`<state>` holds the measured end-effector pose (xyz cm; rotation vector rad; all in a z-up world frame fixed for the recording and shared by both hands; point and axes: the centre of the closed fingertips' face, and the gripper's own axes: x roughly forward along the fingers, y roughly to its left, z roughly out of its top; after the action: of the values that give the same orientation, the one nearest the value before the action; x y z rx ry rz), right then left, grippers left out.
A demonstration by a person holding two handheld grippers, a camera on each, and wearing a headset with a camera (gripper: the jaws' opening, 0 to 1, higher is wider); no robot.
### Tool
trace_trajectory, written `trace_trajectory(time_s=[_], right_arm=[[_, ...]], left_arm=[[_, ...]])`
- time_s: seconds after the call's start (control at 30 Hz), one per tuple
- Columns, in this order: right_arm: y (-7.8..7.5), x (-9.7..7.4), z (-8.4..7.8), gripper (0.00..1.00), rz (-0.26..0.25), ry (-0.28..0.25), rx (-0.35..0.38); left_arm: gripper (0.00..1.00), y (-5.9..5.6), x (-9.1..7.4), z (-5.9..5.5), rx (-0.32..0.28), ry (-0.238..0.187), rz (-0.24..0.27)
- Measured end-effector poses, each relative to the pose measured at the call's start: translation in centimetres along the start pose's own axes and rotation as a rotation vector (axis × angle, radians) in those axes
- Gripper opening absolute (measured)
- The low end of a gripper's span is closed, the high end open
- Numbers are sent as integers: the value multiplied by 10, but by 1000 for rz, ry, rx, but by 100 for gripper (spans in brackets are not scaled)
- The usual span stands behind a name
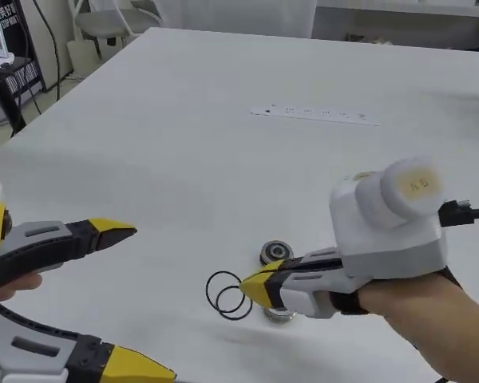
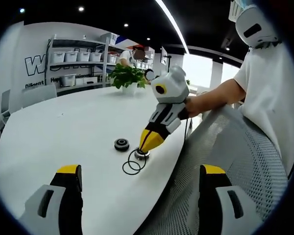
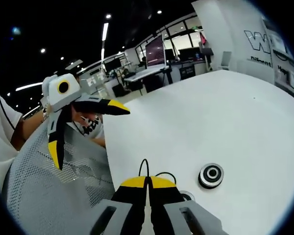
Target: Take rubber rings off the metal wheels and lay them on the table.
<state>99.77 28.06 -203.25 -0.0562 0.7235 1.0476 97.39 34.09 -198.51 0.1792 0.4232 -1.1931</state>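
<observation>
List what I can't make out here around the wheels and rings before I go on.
Near wheel: head view, mostly under the right gripper; ring on or off, unclear.
Rings: right gripper's shut tips cover the contact in the head and right gripper views; pinched or just touched, unclear.
Left gripper: lower jaw partly cut off by the head view's bottom edge.
Strip: markings too small in the head view.
</observation>
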Motion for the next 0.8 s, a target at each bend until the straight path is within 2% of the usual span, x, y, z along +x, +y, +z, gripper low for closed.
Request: trace_trajectory(time_s=[0.17, 0.43, 0.53, 0.67, 0.8], right_arm=[[-8, 3, -9, 0, -46, 41, -38], [-12, 7, -18, 0, -68, 75, -48], [-10, 9, -22, 0, -55, 89, -43], [-12, 11, -27, 0, -65, 108, -60], [-13, 11, -27, 0, -73, 111, -67]], left_arm=[[99, 0, 0, -1, -3, 7, -3], [99, -1, 1, -3, 0, 16, -7], [99, -1, 0, -3, 1, 18, -5], [98, 0, 0, -3, 0, 16, -2], [98, 0, 0, -3, 0, 17, 1]])
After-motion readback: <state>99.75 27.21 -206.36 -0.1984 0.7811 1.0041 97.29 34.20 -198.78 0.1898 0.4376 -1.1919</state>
